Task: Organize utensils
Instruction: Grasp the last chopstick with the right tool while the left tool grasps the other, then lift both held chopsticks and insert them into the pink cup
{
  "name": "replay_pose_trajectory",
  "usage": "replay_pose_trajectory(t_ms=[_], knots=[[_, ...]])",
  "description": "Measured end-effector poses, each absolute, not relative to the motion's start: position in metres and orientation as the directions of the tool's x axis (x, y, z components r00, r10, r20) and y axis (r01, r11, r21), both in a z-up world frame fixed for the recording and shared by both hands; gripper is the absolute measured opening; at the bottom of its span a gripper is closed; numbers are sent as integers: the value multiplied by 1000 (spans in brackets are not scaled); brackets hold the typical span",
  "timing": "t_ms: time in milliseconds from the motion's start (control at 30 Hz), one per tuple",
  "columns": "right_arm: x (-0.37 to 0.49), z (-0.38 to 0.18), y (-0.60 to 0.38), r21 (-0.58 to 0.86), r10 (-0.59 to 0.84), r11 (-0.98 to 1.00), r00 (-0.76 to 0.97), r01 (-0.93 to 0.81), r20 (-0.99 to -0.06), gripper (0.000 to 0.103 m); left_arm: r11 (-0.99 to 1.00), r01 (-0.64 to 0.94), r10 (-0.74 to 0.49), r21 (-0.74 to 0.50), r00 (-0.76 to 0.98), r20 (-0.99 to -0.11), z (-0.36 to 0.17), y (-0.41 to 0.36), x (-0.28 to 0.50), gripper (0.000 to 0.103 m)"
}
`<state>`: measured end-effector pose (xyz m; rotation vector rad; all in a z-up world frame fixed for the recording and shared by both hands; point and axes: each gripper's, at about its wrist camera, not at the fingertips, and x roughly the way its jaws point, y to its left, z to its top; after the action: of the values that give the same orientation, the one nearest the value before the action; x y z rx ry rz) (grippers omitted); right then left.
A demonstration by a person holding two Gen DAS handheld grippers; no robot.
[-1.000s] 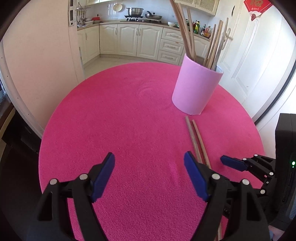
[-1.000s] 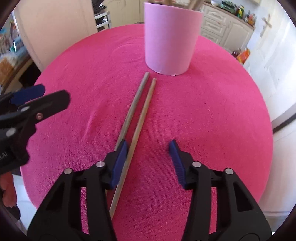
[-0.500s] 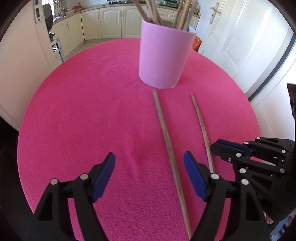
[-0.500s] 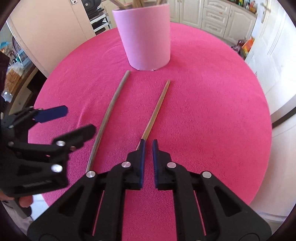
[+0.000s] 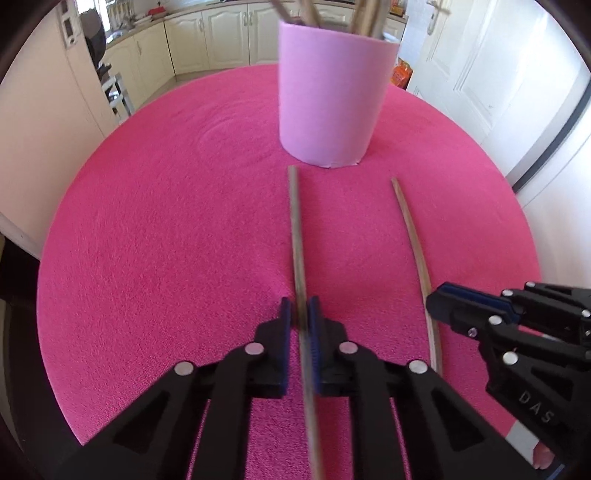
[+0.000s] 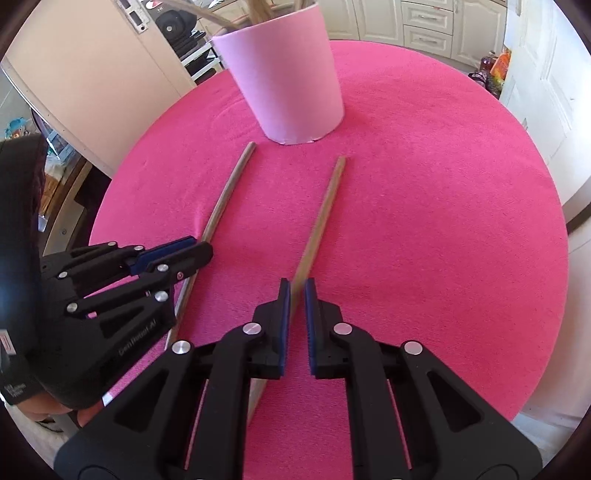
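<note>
Gripping one chopstick each: left gripper (image 5: 302,317) jaws just closed on left chopstick (image 5: 295,229); right gripper (image 6: 297,295) jaws clamp right chopstick (image 6: 325,206).

The cup (image 5: 332,99) stands on the table (image 5: 166,240), far from the camera, at about 12 o'clock. Sticks stand inside the cup (image 5: 364,18). Two more sticks lie flat on the table, side by side but apart, with their far ends near the cup. The left stick (image 5: 297,240) runs toward 12 o'clock, in between the fingers of the left gripper (image 5: 300,314). The right stick (image 5: 415,243) lies at 2 o'clock from it. In the right wrist view, the right stick sits in the right gripper (image 6: 296,291).
</note>
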<state>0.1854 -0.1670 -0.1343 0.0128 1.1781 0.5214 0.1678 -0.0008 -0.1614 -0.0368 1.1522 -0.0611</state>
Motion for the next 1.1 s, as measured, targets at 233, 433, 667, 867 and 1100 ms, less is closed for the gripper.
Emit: replay_pose_trajectory(t_ms=[233, 433, 667, 867, 1100], knots=[[193, -139, -141, 171, 288, 911, 281, -376, -915, 10, 996, 30, -90, -85, 406, -909, -158, 9, 164, 6], [194, -143, -135, 124, 252, 914, 300, -387, -920, 13, 994, 32, -109, -105, 414, -904, -154, 17, 168, 6], [183, -129, -159, 205, 340, 907, 353, -368, -871, 8, 989, 83, -144, -120, 441, -886, -141, 11, 158, 6], [170, -102, -182, 257, 410, 892, 427, -372, -806, 8, 979, 143, -198, -145, 495, -846, -119, -2, 152, 6], [162, -51, -211, 332, 525, 849, 583, -411, -621, 8, 960, 228, -276, -162, 677, -682, -78, -6, 147, 6]])
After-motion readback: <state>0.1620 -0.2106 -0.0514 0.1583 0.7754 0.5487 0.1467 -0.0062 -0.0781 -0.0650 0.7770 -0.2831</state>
